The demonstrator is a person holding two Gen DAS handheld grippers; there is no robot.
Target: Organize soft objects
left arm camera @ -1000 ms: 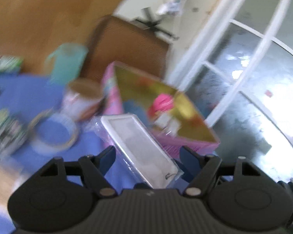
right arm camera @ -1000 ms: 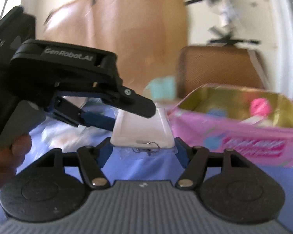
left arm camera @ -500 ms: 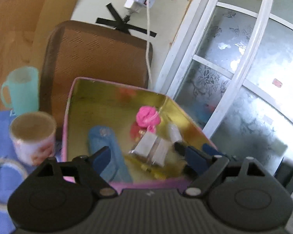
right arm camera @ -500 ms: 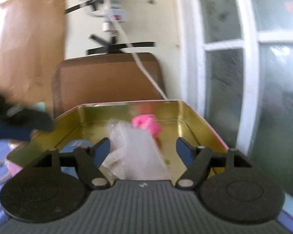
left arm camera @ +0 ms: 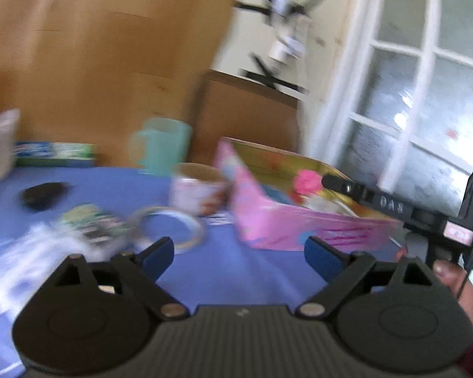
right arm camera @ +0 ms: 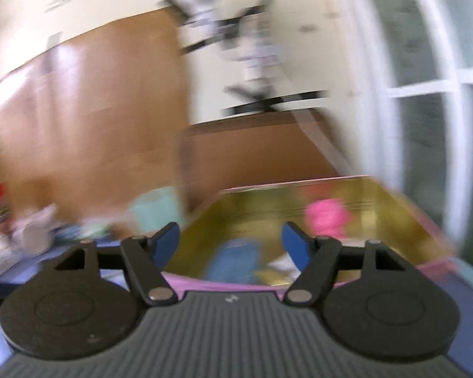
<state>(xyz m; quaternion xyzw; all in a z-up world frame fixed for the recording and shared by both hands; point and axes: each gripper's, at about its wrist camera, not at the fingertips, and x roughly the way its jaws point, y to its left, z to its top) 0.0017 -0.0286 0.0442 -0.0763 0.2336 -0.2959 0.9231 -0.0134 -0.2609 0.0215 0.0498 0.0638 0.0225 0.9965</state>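
A pink tin box (left arm camera: 299, 226) with a gold inside stands on the blue tablecloth. It holds a pink soft object (left arm camera: 306, 181), a blue item (right arm camera: 236, 260) and a clear packet. My left gripper (left arm camera: 239, 252) is open and empty, pulled back over the cloth left of the box. My right gripper (right arm camera: 230, 244) is open and empty at the box's near rim (right arm camera: 224, 282); it also shows from the side in the left wrist view (left arm camera: 394, 204). Both views are blurred.
On the cloth lie a tape ring (left arm camera: 170, 223), a patterned cup (left arm camera: 195, 189), a teal mug (left arm camera: 162, 145), a dark object (left arm camera: 44, 193) and plastic packets (left arm camera: 31, 252). A brown chair back (left arm camera: 252, 116) and a glass door (left arm camera: 425, 110) stand behind.
The clear packet that both grippers carried was let go into the box. Both grippers then drew back, the left one swinging left toward the cluttered cloth.
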